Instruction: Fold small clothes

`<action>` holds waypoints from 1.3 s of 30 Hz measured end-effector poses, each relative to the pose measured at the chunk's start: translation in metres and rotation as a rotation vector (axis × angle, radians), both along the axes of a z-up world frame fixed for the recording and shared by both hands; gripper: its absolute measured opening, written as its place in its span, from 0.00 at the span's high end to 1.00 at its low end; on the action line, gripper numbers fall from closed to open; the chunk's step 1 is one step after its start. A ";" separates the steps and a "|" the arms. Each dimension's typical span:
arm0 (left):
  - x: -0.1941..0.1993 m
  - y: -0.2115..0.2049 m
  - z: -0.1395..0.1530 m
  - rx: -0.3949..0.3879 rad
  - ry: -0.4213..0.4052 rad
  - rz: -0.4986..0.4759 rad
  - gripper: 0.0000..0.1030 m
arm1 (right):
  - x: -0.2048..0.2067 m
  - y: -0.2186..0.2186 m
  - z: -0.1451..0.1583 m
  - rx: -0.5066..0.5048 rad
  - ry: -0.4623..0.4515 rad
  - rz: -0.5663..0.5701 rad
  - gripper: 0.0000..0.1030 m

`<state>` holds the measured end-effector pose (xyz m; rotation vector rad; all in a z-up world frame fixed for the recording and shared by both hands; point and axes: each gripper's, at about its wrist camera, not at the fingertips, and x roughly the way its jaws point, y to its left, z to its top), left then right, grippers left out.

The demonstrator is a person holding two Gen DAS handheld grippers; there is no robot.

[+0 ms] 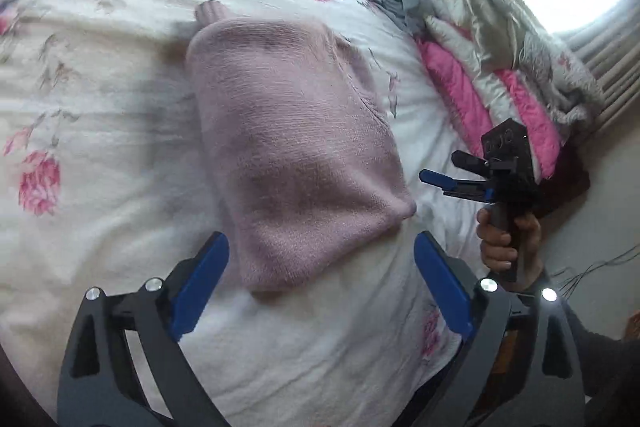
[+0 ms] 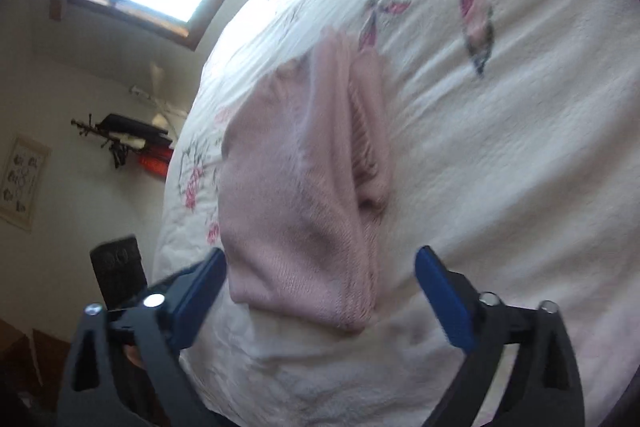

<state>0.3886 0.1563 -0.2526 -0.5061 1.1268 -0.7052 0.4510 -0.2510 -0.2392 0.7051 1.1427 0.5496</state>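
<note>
Left wrist view: floral bedsheet (image 1: 100, 115) fills the frame, pink knit garment (image 1: 292, 163) lies folded flat on it just ahead of the left gripper (image 1: 320, 267), jaws wide, empty. Right gripper (image 1: 436, 179) held in a hand (image 1: 506, 247) beside the garment; right wrist view shows its 2 jaws wide, garment's near edge between them.

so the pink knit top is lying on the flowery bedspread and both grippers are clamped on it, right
Not quite. The pink knit top does lie on the flowery bedspread, but the left gripper and right gripper are both open, holding nothing, as each wrist view shows.
</note>
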 end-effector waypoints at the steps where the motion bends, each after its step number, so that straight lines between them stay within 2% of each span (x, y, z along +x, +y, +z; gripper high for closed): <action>1: 0.000 0.011 -0.006 -0.046 0.045 0.031 0.10 | 0.011 -0.008 -0.004 0.043 0.035 0.005 0.03; 3: -0.002 0.030 -0.025 -0.114 0.129 0.090 0.10 | 0.033 -0.019 -0.017 0.104 0.110 -0.002 0.03; 7: -0.002 0.047 -0.063 -0.243 0.259 0.148 0.10 | 0.083 -0.015 -0.031 0.133 0.167 0.018 0.03; 9: 0.002 0.046 -0.078 -0.279 0.288 0.161 0.10 | 0.102 -0.004 -0.036 0.126 0.177 0.049 0.03; 13: 0.016 0.039 -0.092 -0.358 0.279 0.172 0.09 | 0.135 0.024 -0.050 0.065 0.200 0.120 0.03; 22: 0.056 -0.007 -0.103 -0.388 0.278 0.048 0.09 | 0.177 0.083 -0.059 0.029 0.194 0.204 0.04; 26: 0.060 -0.016 -0.108 -0.381 0.296 0.054 0.09 | 0.177 0.090 -0.060 0.025 0.187 0.209 0.04; 28: 0.062 -0.020 -0.108 -0.361 0.310 0.057 0.10 | 0.177 0.099 -0.058 0.016 0.180 0.216 0.07; 29: 0.062 -0.022 -0.107 -0.345 0.318 0.061 0.11 | 0.175 0.100 -0.059 0.014 0.178 0.220 0.15; 30: 0.063 -0.023 -0.107 -0.326 0.329 0.067 0.14 | 0.175 0.105 -0.058 0.007 0.179 0.218 0.27; 31: 0.064 -0.025 -0.106 -0.288 0.348 0.081 0.33 | 0.174 0.108 -0.059 0.013 0.179 0.212 0.33; 32: 0.066 -0.024 -0.109 -0.255 0.387 0.096 0.42 | 0.172 0.111 -0.058 0.017 0.176 0.206 0.41; 34: 0.072 -0.020 -0.113 -0.274 0.458 0.117 0.51 | 0.167 0.114 -0.053 0.000 0.151 0.188 0.46; 37: 0.071 -0.019 -0.095 -0.213 0.438 0.106 0.58 | 0.155 0.122 -0.035 -0.013 0.115 0.169 0.49; 39: 0.067 -0.013 -0.081 -0.205 0.426 0.114 0.61 | 0.146 0.126 -0.019 -0.004 0.092 0.160 0.50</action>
